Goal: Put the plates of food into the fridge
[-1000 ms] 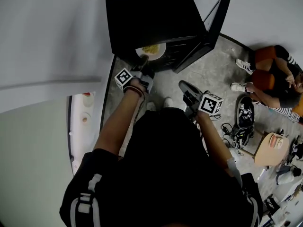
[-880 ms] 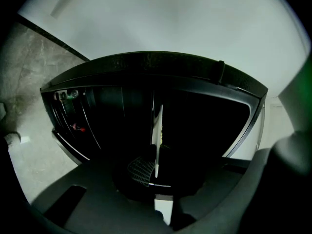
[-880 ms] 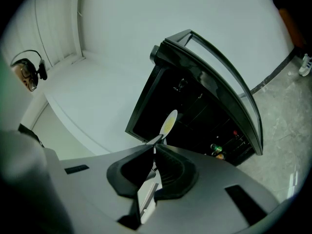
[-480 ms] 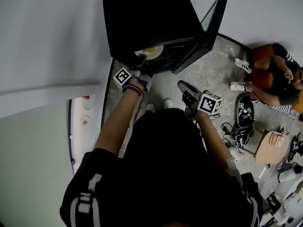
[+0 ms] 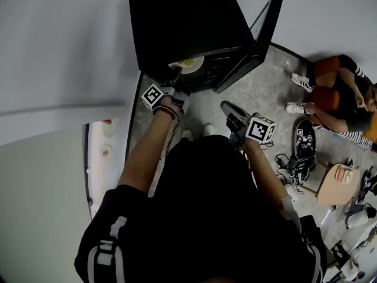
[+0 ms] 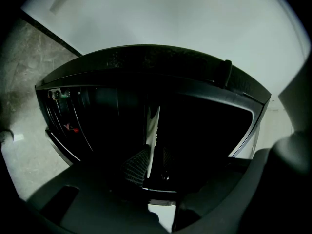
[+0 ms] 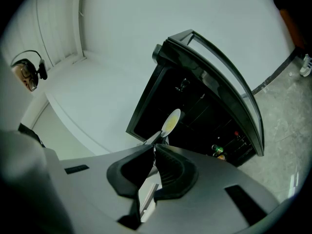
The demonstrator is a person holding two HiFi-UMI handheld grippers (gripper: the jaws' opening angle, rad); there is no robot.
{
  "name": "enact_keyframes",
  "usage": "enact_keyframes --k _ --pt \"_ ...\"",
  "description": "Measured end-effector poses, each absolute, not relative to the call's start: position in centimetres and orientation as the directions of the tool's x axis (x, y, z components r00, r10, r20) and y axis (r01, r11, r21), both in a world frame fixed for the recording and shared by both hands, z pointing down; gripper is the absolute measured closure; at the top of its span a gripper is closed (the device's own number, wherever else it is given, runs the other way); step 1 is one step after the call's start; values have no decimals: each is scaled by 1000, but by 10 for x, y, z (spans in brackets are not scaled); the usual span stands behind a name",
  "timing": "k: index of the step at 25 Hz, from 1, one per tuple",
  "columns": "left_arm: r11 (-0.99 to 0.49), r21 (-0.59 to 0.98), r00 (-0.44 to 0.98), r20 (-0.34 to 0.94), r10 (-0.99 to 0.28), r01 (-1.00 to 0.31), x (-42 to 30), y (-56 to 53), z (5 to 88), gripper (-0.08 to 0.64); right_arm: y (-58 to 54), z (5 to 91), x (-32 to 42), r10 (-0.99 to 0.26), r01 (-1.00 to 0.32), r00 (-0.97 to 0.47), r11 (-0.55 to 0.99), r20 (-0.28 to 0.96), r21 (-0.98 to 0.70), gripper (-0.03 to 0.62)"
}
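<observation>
the left gripper (image 5: 175,76) is positioned at the fridge (image 5: 177,22) mouth; its jaws are being opened, with the plate of food (image 5: 192,64) seen edge-on between them. the right gripper (image 5: 228,109) is clenched on nothing, behind and beside the left.

A plain white wall (image 5: 70,40) fills the upper part of the head view, evenly and softly lit. It meets a mottled grey concrete floor (image 5: 259,93) along a thin dark skirting line (image 5: 290,49). At the right a person (image 5: 344,99) sits on the floor in white sneakers (image 5: 304,82), with tangled black cables (image 5: 297,164) near.
</observation>
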State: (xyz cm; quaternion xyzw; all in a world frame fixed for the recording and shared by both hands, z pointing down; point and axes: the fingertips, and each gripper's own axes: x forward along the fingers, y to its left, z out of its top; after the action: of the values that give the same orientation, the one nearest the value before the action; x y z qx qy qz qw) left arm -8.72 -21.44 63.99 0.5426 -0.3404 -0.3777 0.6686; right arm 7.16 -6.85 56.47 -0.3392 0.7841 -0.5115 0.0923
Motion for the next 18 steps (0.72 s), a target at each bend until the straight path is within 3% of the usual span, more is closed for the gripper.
enact_keyframes --k 2,18 --pt "111 984 484 30 -875 138 -88 -214 638 451 -68 565 71 -622 -435 -757 249 202 -865 568" --pt "135 982 490 55 -870 130 -89 -200 643 451 -63 572 65 -597 -427 -775 252 208 -868 568"
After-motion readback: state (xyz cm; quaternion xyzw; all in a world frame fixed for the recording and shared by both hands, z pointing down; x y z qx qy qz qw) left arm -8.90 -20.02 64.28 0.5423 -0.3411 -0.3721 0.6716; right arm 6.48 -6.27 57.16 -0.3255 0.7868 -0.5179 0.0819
